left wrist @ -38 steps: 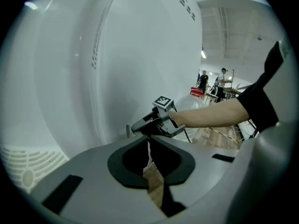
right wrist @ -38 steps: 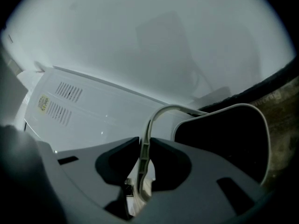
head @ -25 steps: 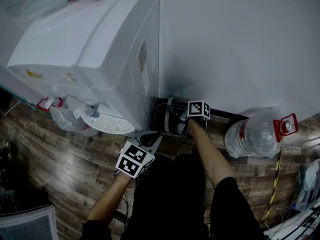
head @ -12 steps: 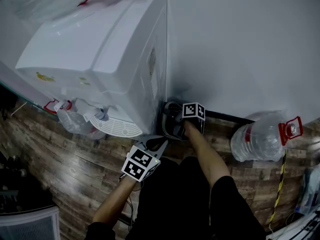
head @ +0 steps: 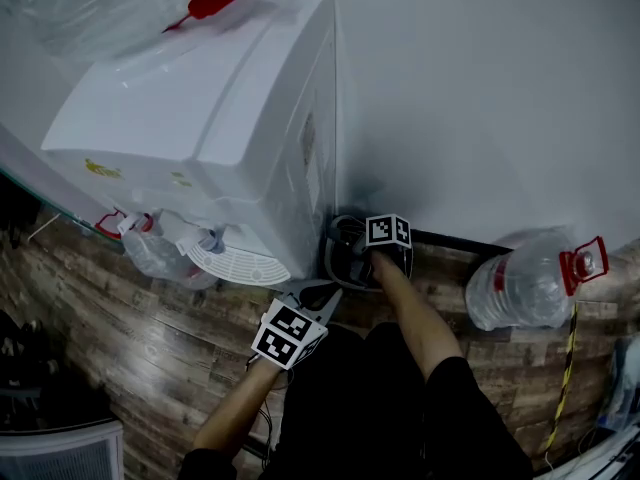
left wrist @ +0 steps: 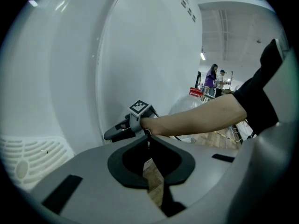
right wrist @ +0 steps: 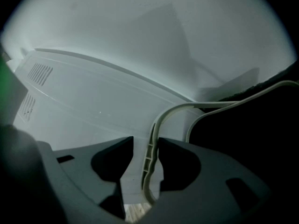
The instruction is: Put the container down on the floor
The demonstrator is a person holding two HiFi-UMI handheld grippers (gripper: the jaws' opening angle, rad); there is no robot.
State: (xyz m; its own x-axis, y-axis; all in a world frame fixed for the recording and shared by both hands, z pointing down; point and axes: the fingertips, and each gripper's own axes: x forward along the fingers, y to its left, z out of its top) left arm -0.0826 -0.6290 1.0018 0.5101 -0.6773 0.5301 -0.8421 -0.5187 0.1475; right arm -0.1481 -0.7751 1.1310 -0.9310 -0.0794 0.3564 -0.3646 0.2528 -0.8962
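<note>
The container (head: 345,253) is a dark bucket with a pale curved handle (right wrist: 150,157). It stands low in the corner between the water dispenser (head: 220,118) and the wall, seemingly on the wooden floor. My right gripper (head: 358,256) is at its rim. Its jaws have just been opening, and the handle stands between them next to the right pad with a gap on the left side. My left gripper (head: 322,300) hovers nearer to me over the floor, its jaws shut on nothing. In the left gripper view the right gripper (left wrist: 119,130) and a forearm show ahead.
A large clear water bottle with a red handle (head: 525,288) lies on the floor at the right by the wall. Another bottle (head: 155,253) lies under the dispenser's white drip tray (head: 238,263). A yellow-black cord (head: 562,368) runs along the right.
The head view has shifted a little. The right gripper sits slightly lower at the container by the wall. The left gripper has kept its place.
</note>
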